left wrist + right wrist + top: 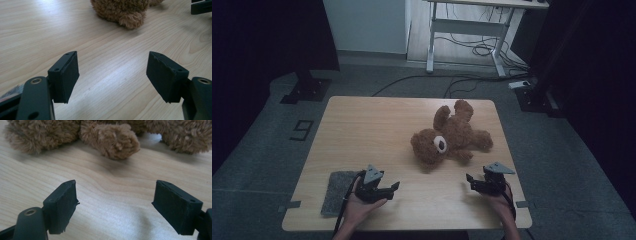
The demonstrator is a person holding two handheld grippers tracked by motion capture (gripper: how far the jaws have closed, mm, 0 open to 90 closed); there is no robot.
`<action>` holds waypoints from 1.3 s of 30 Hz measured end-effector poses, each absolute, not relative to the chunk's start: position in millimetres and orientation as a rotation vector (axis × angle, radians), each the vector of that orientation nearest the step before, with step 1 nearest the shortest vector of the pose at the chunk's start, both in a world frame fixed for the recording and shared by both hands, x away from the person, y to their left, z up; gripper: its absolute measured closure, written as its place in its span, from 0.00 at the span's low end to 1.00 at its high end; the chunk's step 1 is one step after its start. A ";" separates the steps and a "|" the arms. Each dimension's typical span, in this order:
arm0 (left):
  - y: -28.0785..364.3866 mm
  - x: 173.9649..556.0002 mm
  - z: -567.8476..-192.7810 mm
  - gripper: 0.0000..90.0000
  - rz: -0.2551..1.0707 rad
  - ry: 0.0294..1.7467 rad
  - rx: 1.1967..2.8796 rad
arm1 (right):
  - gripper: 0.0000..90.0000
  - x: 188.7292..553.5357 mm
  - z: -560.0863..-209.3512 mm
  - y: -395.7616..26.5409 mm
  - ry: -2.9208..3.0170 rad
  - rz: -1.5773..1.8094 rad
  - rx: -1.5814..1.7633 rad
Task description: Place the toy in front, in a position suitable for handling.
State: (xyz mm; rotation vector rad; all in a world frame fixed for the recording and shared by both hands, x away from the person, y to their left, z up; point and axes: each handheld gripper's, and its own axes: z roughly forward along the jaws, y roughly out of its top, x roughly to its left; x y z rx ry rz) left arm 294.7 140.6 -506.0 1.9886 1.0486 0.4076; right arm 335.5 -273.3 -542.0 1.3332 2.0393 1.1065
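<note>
Both hands are holding black two-jaw grippers low, left gripper (393, 187) and right gripper (470, 179), jaws standing wide apart, empty.

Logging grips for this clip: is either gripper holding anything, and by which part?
Nothing is held. The left gripper and right gripper are open over bare table, short of the teddy bear.

A: Teddy bear (120, 11) cut off by the top edge in left gripper view, head unseen.
B: Same in right gripper view: only limbs. Grey mat (340, 191) partly hidden under left gripper (393, 188).
</note>
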 end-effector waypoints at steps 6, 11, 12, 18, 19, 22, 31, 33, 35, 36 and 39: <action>124.9 318.8 -495.4 0.28 0.408 1.033 1.984 | 0.21 349.3 -536.9 -275.0 2.033 1.117 1.323; 116.7 346.6 -489.2 0.28 0.397 1.053 1.971 | 0.21 372.0 -530.8 -270.6 2.035 1.130 1.315; 112.8 360.4 -487.4 0.28 0.372 1.065 1.963 | 0.21 377.0 -531.0 -268.6 2.042 1.131 1.314; 101.8 386.7 -486.0 0.29 0.362 1.067 1.986 | 0.20 397.5 -534.6 -258.3 2.074 1.126 1.314; 98.9 394.5 -485.8 0.29 0.358 1.065 1.989 | 0.20 399.2 -534.9 -256.4 2.075 1.129 1.311; 94.5 403.1 -484.5 0.29 0.362 1.058 1.980 | 0.20 402.6 -536.3 -251.2 2.078 1.132 1.301; 74.4 417.3 -476.9 0.32 0.381 1.054 1.990 | 0.20 410.4 -542.6 -249.5 2.086 1.146 1.327; 69.0 420.7 -476.5 0.32 0.392 1.041 1.999 | 0.21 412.1 -543.6 -249.0 2.085 1.150 1.330; 62.0 425.2 -476.6 0.30 0.397 1.021 1.999 | 0.20 414.2 -542.5 -247.0 2.095 1.140 1.331; 59.9 427.1 -477.3 0.30 0.399 1.025 1.990 | 0.20 414.9 -541.2 -246.1 2.096 1.141 1.325; 55.9 432.2 -480.1 0.26 0.377 1.035 1.991 | 0.20 416.9 -539.7 -244.5 2.096 1.130 1.314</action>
